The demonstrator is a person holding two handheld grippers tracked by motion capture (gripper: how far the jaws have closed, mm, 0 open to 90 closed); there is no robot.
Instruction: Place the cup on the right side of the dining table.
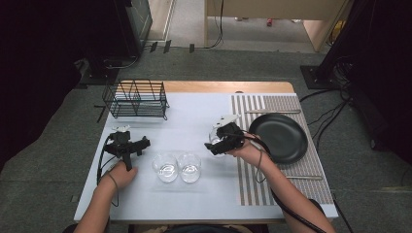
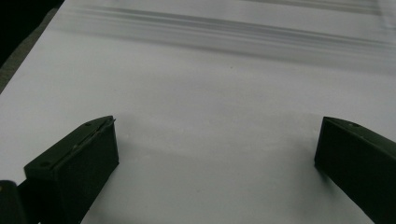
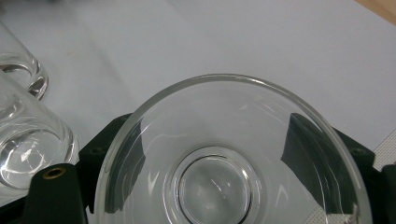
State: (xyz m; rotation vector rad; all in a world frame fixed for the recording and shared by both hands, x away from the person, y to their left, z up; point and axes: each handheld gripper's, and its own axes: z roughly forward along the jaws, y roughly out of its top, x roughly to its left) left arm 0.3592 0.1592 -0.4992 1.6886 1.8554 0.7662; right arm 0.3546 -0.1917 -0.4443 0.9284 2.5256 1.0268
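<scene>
My right gripper [image 1: 219, 141] is shut on a clear drinking glass [image 1: 214, 137] near the middle of the white table [image 1: 194, 116], just left of the striped placemat [image 1: 252, 184]. The right gripper view looks down into this glass [image 3: 219, 154], with a black jaw pressed on each side of it. Two more clear glasses [image 1: 166, 167] [image 1: 189, 167] stand side by side near the front, and they appear at the left in the right gripper view [image 3: 28, 154]. My left gripper [image 1: 138, 144] rests at the table's left, open, with only bare table between its jaws [image 2: 218, 122].
A black wire rack [image 1: 136, 98] stands at the back left corner. A black plate [image 1: 284, 137] lies on the striped placemat, with cutlery [image 1: 272, 111] behind it and another piece [image 1: 303, 177] in front. Cables trail from both grippers.
</scene>
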